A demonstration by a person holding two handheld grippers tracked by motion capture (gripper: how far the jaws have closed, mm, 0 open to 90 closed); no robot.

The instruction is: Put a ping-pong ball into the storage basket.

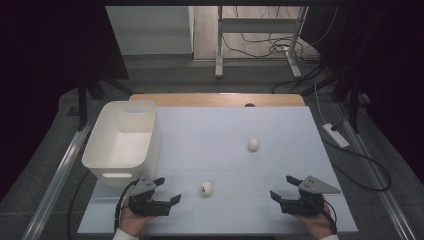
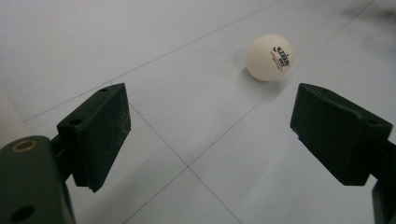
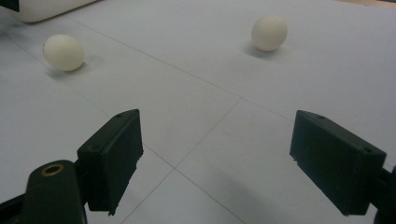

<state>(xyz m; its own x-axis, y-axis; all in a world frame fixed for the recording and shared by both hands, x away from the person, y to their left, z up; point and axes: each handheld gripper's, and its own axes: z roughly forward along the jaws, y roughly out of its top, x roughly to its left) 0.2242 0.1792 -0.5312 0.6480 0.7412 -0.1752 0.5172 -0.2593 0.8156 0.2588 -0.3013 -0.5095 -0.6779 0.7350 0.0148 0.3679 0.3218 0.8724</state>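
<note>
On the white table mat (image 1: 225, 130) there are two small white balls. The near ball (image 1: 206, 187) lies at the near part of the mat, a little left of the middle, and it has a small dark print on it. The far ball (image 1: 253, 144) lies further from the person and more to the right, well apart from the near one. A white plastic bin (image 1: 122, 140) stands at the left edge of the mat, upright, and nothing is visible inside it.

The left gripper (image 1: 167, 191) is held in the person's left hand (image 1: 131, 220) at the near left of the mat, just near the front of the bin. Its jaws are wide apart and there is nothing between them. They point to the right, toward the near ball, which is near to them but not touching. In the left gripper view the same ball (image 2: 270, 57) lies on the mat beyond the jaws, closer to the right one, with its printed logo turned to the camera.

The right gripper (image 1: 280, 188) is held at the near right of the mat. Its jaws are also wide apart and hold nothing. In the right gripper view both balls are beyond the jaws: the near ball (image 3: 64, 52) at the left and the far ball (image 3: 269, 32) further to the right, both resting on the mat
</note>
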